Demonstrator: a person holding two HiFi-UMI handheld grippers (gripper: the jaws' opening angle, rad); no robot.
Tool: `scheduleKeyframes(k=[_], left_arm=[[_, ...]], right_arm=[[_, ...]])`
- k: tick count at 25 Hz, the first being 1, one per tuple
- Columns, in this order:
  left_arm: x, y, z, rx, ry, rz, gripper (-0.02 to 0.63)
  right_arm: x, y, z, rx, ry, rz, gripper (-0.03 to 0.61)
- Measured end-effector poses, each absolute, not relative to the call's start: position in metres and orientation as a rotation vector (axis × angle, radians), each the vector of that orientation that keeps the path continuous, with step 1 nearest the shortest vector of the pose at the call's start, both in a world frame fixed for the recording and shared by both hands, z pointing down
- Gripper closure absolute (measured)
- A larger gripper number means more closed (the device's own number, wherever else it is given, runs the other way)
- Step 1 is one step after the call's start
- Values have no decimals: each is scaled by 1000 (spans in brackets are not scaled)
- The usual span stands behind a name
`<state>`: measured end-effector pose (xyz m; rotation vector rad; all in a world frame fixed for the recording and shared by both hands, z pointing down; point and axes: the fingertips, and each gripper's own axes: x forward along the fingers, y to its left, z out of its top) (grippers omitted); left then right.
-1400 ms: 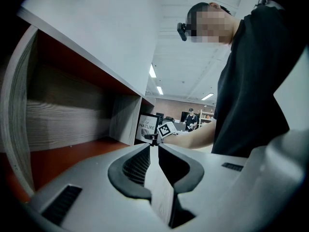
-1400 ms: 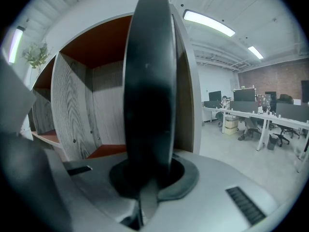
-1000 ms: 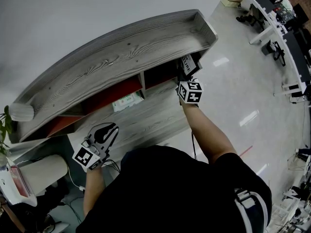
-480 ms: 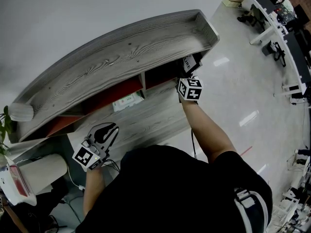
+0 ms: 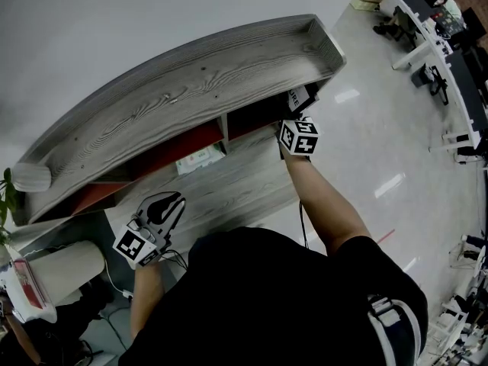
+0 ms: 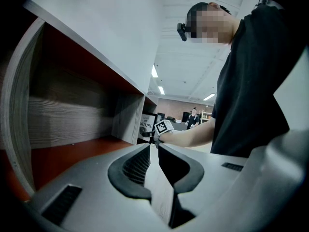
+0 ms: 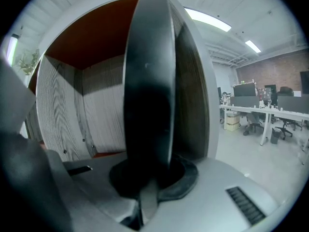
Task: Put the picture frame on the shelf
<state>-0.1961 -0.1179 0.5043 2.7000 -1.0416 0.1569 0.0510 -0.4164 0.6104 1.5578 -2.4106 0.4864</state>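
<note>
Item: picture frame (image 5: 299,97), lettered face showing, at 1 o'clock in my head view, at the mouth of the rightmost compartment of the wooden shelf (image 5: 191,90).
Tools: I have the right gripper (image 5: 293,117) clamped on the frame. The left gripper (image 5: 174,202), at 8 o'clock, has its jaws together on nothing, well apart from the frame.

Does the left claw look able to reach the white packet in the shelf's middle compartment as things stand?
Probably yes. The left claw is shut and empty, the white packet lies at the open front of the shelf, and nothing shows between them.
</note>
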Motion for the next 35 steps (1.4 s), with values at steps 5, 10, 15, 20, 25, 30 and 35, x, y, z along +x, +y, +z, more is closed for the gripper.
scheduleKeyframes(k=[5, 10, 15, 20, 25, 30, 35], left_arm=[[-194, -119, 505, 2702, -1039, 154, 557], [-193, -118, 507, 2701, -1033, 159, 557], [-193, -120, 507, 2698, -1033, 155, 557], [-193, -120, 508, 2696, -1030, 155, 557], [-191, -122, 508, 2698, -1016, 148, 557], [-186, -122, 508, 2705, -994, 148, 557], [-186, -121, 508, 2706, -990, 149, 557]], right_arm=[[49, -418, 610, 1545, -2434, 516, 555], [48, -419, 611, 1536, -2446, 535, 555], [47, -421, 611, 1543, -2448, 545, 555], [47, -421, 611, 1540, -2458, 553, 555], [48, -422, 611, 1544, -2459, 559, 555], [49, -421, 611, 1546, -2463, 555, 554], [48, -419, 608, 1538, -2495, 572, 554]])
